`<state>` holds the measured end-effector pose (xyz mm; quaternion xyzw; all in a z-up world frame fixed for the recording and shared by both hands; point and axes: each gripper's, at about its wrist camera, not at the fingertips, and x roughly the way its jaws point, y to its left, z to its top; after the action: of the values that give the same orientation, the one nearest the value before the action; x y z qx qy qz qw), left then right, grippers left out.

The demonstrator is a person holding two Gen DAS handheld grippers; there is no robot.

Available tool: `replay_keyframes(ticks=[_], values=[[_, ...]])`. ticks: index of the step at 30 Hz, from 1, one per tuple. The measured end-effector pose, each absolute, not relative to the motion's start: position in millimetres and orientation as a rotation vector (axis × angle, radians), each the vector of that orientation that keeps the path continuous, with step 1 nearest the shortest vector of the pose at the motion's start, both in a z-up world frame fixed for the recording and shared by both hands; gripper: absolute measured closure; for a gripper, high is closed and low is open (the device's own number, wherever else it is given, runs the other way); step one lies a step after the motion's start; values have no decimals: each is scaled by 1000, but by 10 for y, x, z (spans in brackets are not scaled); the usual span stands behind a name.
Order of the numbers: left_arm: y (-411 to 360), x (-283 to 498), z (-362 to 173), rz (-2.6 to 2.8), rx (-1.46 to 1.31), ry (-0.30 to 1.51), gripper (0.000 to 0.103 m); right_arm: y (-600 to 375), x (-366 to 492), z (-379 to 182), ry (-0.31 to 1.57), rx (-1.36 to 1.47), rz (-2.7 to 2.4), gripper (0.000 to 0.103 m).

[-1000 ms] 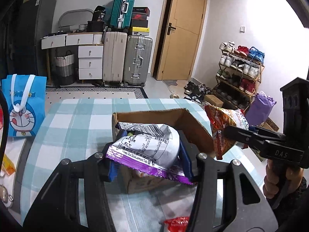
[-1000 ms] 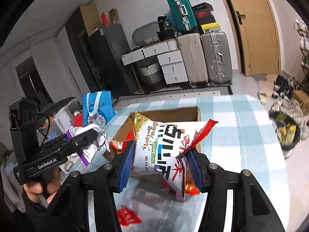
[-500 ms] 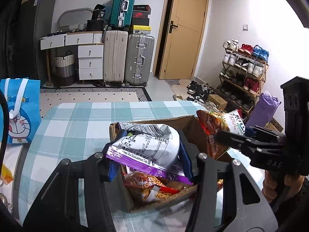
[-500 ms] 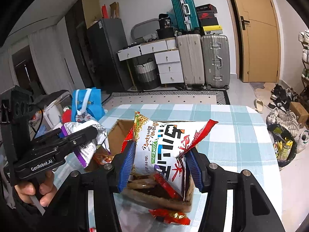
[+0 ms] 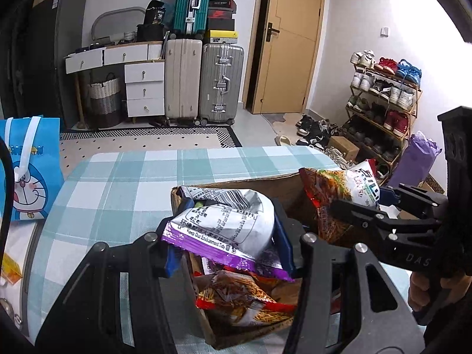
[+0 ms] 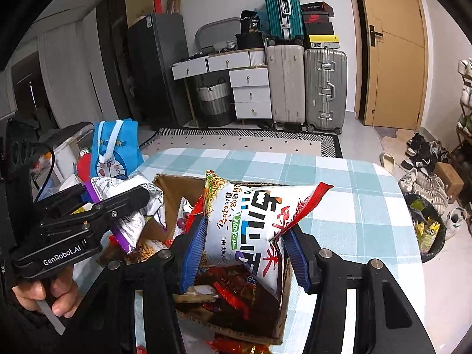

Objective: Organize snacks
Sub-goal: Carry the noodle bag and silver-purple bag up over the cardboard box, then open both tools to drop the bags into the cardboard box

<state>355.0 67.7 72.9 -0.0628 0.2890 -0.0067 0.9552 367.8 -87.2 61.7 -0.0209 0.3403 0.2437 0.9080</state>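
Crinkly foil: both packets are light, soft and slippery. My left claw [image 5: 227, 246] is clamped across the purple packet [image 5: 224, 224], my right claw [image 6: 243, 250] across the white noodle packet [image 6: 253, 224], both above the cardboard box [image 6: 168, 194]. I judge mid-body grips safest.

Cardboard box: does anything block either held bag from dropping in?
Nothing visible does. The cardboard box is open-topped, and the noodle snack bag and purple-edged bag hang over loose packets already inside.
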Motion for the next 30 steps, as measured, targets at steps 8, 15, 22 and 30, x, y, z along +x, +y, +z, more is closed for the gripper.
replay_keyframes(ticks=[8, 15, 22, 30], values=[[668, 3742, 521, -1, -99, 617, 54, -720, 3756, 455, 725, -83, 494, 50], [624, 3830, 354, 9, -67, 649, 54, -536, 3888, 316, 755, -120, 492, 50], [696, 3868, 321, 1, -91, 651, 54, -523, 3999, 272, 801, -69, 542, 50], [720, 3810, 338, -19, -96, 647, 52, -618, 3919, 356, 764, -92, 527, 40]])
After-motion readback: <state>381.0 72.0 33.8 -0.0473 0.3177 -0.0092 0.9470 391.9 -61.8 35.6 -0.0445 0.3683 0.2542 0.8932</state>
